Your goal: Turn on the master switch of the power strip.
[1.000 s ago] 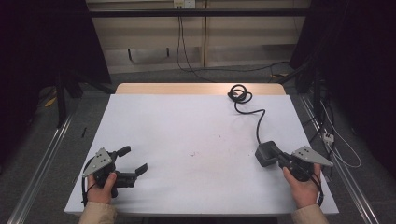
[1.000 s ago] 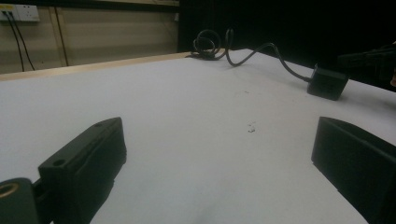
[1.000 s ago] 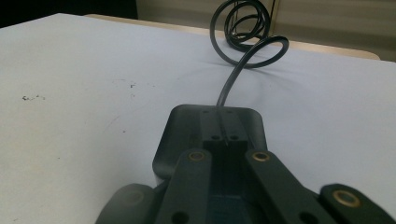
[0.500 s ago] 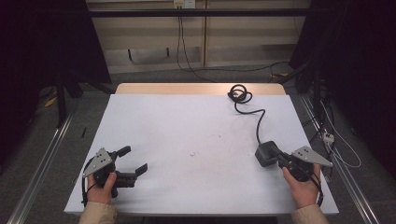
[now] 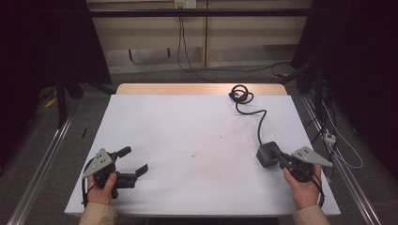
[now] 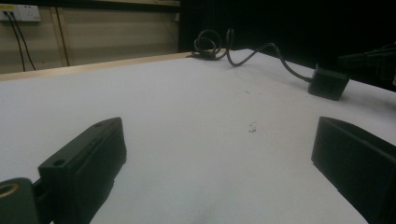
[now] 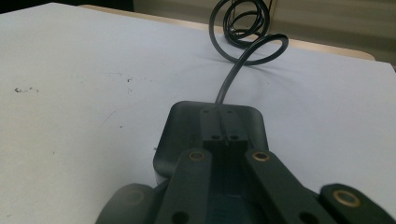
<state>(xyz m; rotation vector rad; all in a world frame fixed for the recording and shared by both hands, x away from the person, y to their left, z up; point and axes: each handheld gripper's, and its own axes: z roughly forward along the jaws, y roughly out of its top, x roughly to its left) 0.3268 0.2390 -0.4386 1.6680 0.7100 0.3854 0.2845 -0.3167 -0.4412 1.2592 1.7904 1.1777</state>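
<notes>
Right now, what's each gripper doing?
Left gripper: jaws wide open, nothing between them.
Right gripper: jaws shut together, tips over the black adapter; not gripping it.

The left gripper (image 6: 219, 158) rests low over the white desk (image 6: 187, 102), its two black fingers (image 6: 84, 163) wide apart. Beyond lies a black power brick (image 6: 328, 82); its cable (image 6: 261, 51) runs to a coil (image 6: 209, 44) at the far edge.

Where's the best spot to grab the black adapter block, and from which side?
Grip the adapter across its two side walls, coming from its near end, opposite the cable. It lies flat and its rounded top gives no hold. The right gripper rests shut over it, so it would probably have to open first.
</notes>
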